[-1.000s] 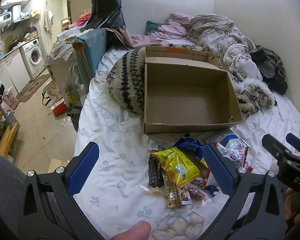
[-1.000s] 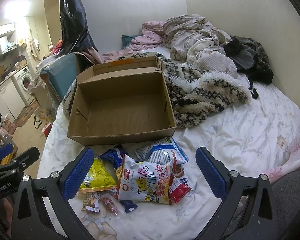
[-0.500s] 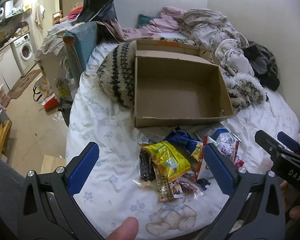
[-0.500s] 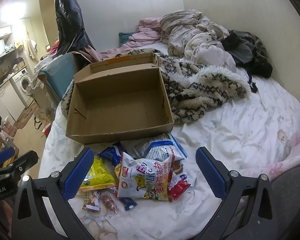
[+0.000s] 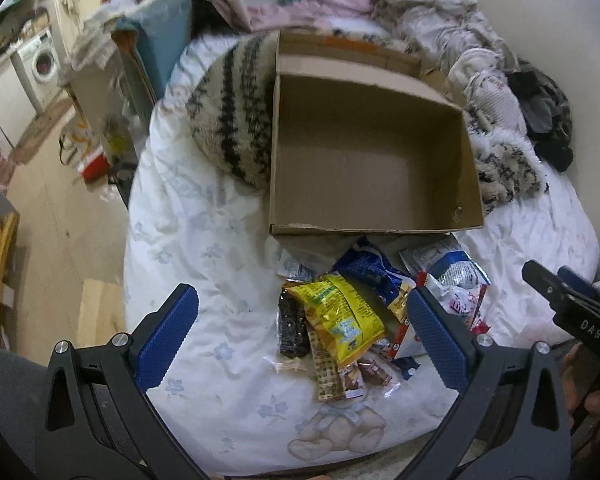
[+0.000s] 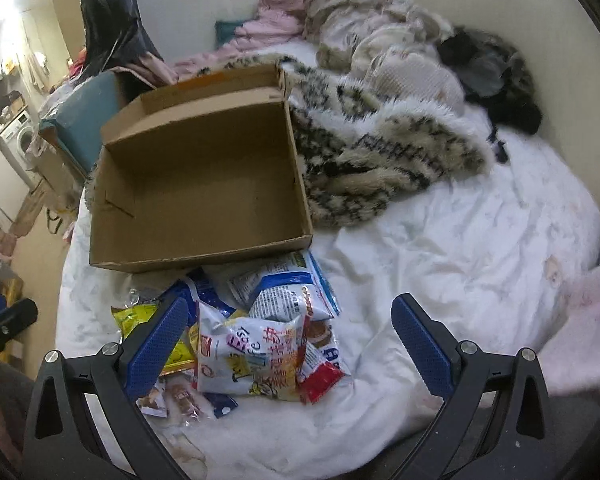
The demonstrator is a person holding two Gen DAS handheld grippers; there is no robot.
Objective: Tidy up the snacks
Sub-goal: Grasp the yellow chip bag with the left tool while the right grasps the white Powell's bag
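An empty cardboard box point(image 5: 452, 222) point(image 6: 204, 250) sits open on the bed. In front of it lies a pile of snack packs: a yellow bag point(image 5: 340, 322) point(image 6: 136, 316), a dark bar point(image 5: 291, 326), a blue pack point(image 5: 374, 272), and a white noodle bag point(image 6: 252, 356) on top of a white-and-blue pack point(image 6: 288, 294). My left gripper point(image 5: 304, 336) hovers open above the yellow bag. My right gripper point(image 6: 296, 346) is open too, above the white bag. Neither one holds anything. The right gripper's tip point(image 5: 560, 296) shows at the left wrist view's right edge.
A furry striped blanket point(image 6: 380, 160) and heaped clothes point(image 6: 380, 40) lie behind and right of the box. The bed's left edge drops to a floor point(image 5: 60, 200) with bags, a chair and a washing machine point(image 5: 42, 66). White sheet point(image 6: 480, 240) spreads to the right.
Both grippers have come forward and tilted down over the snack pile, which now sits closer between the fingers. A fingertip at the left view's bottom edge is gone. The snacks and box have not moved.
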